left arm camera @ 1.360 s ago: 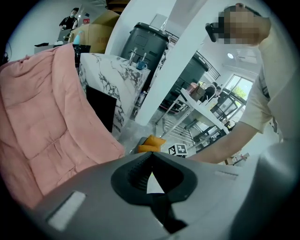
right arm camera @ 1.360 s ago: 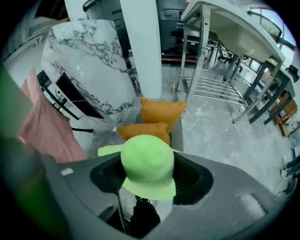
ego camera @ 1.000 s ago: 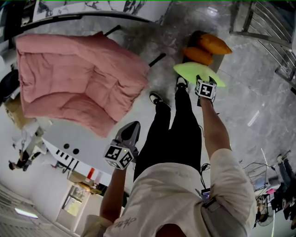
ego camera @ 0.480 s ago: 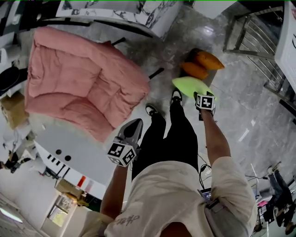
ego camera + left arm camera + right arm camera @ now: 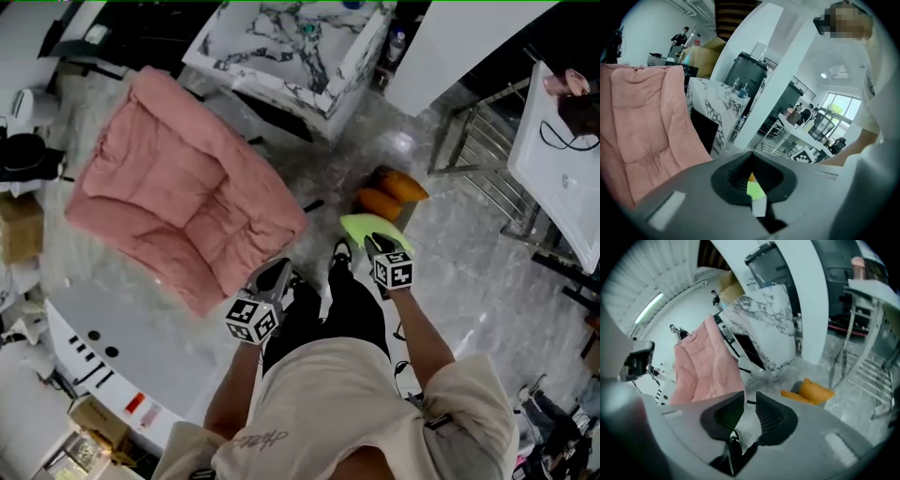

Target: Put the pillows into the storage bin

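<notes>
Pillows: the orange pair (image 5: 398, 187) sits in the bin (image 5: 375, 174) on the floor.
Green pillow (image 5: 356, 227): outside the bin, just on its near side and apparently on the floor. Its long axis lies across the way to the bin.
Right gripper (image 5: 749, 399): above the green pillow's near end — the closer of the two. The jaws have just been closing; a narrow gap is left, with nothing between.
Left gripper (image 5: 752, 154): off to the left, aimed toward the green pillow. The jaws are pressed together at the tips, empty.
Next move: probably the right gripper regrasps from above — across the short side.
</notes>
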The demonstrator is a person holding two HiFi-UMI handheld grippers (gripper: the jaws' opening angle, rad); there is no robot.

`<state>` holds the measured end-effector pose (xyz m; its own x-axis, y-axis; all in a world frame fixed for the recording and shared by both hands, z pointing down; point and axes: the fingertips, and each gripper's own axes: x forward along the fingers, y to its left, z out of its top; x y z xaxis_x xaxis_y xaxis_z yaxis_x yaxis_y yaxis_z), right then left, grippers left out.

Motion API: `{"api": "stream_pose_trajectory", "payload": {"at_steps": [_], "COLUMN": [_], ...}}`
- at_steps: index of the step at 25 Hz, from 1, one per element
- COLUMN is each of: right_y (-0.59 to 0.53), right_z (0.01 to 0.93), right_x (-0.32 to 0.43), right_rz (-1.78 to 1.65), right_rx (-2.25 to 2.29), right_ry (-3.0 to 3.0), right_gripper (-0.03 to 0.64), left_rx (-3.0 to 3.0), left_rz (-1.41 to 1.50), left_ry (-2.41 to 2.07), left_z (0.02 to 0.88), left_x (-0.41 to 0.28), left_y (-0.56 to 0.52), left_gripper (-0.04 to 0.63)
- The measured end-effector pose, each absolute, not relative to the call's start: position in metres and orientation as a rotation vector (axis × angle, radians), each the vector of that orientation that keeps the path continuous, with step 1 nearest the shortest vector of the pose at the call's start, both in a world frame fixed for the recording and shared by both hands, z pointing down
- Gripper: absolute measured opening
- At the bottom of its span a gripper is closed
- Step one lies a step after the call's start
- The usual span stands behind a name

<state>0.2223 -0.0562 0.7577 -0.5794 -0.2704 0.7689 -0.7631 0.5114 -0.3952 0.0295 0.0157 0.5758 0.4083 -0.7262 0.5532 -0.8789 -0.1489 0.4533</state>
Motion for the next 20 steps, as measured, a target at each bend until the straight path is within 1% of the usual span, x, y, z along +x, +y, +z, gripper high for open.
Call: {"api": "stream_pose_trajectory", "payload": {"at_steps": [1, 2, 3, 4, 9, 20], "right_y": [-0.052, -0.047, -0.043, -0.043, -0.060, -0.061], "right_z": [0.742, 0.727, 0.711, 0.695, 0.612, 0.473], "right_x": [0.213, 0.203, 0.194, 0.185, 0.150, 0.074], "right_rz": [0.915, 0.847, 0.784, 0.726, 0.506, 0.335], "right_rx": [0.815, 0.794, 0.775, 0.759, 0.700, 0.647], "right_ry": [-2.132, -2.152, -2.177, -2.210, -2.360, -2.590], "right_gripper": [0.075, 0.049, 0.009, 0.002, 0.002, 0.002], "left_rx": [1.922, 1.917, 1.910, 1.906, 1.922, 2.047], "left_rz": [0.250, 0.240, 0.229, 0.215, 0.143, 0.132], "left_ry": [-1.388, -1.412, -1.438, -1.466, -1.583, -1.760], "left_z": [0.571, 0.566, 0.562, 0.558, 0.533, 0.440], "left_x": [0.022, 0.013, 0.003, -0.006, -0.041, -0.096], "left_y": [0.018, 0.022, 0.027, 0.030, 0.027, 0.022], "left_gripper": [0.015, 0.015, 0.015, 0.015, 0.015, 0.015]}}
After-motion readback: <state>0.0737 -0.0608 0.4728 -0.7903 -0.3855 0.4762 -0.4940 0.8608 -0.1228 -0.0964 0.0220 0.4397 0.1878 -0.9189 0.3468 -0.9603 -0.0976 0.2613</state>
